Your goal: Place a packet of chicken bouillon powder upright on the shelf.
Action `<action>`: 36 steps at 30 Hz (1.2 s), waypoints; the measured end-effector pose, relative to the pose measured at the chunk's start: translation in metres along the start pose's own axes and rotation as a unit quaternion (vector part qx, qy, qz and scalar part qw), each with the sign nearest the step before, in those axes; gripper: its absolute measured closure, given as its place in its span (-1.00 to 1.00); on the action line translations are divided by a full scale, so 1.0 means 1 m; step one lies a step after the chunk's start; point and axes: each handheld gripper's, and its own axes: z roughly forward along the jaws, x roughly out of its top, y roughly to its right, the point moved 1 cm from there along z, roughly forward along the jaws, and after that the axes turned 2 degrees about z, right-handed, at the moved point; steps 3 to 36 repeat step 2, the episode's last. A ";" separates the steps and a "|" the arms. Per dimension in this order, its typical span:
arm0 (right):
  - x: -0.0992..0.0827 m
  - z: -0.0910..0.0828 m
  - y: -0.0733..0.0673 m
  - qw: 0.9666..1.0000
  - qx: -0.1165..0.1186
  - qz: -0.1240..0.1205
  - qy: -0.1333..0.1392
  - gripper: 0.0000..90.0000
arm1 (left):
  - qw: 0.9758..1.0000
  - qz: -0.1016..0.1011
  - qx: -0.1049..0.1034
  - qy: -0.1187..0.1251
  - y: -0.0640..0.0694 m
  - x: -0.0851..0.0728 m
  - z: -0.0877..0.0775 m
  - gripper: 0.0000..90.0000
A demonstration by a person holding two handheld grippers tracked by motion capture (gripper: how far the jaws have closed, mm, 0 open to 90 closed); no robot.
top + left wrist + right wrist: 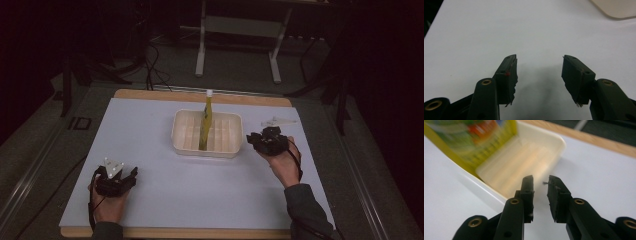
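A yellow bottle [205, 125] with a white cap stands upright in a cream ribbed tray [207, 150] at the middle of the white table top. My right gripper [252, 140] sits just right of the tray, pointing at its end wall. In the right gripper view its jaws [541, 180] stand a narrow gap apart with nothing between them, the tray [559, 141] and the blurred bottle label [474, 137] close ahead. My left gripper [127, 175] rests at the front left, far from the tray. It is wide open [539, 60] over bare table.
A small pale, clear object [277, 121] lies on the table behind the right gripper. A tray corner [616, 8] shows at the top right of the left gripper view. The wooden table edge [200, 95] runs along the back, with a metal frame [200, 45] on the floor beyond.
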 end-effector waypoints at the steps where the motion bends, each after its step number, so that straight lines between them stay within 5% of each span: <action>1: -0.005 0.000 0.004 1.000 -0.008 0.001 -0.002 0.61 | 1.000 -0.005 0.005 -0.001 -0.001 0.000 0.000 0.02; 36: -0.005 0.000 0.004 1.000 -0.008 0.001 -0.002 0.61 | 1.000 -0.005 0.005 -0.001 -0.001 0.000 0.000 0.01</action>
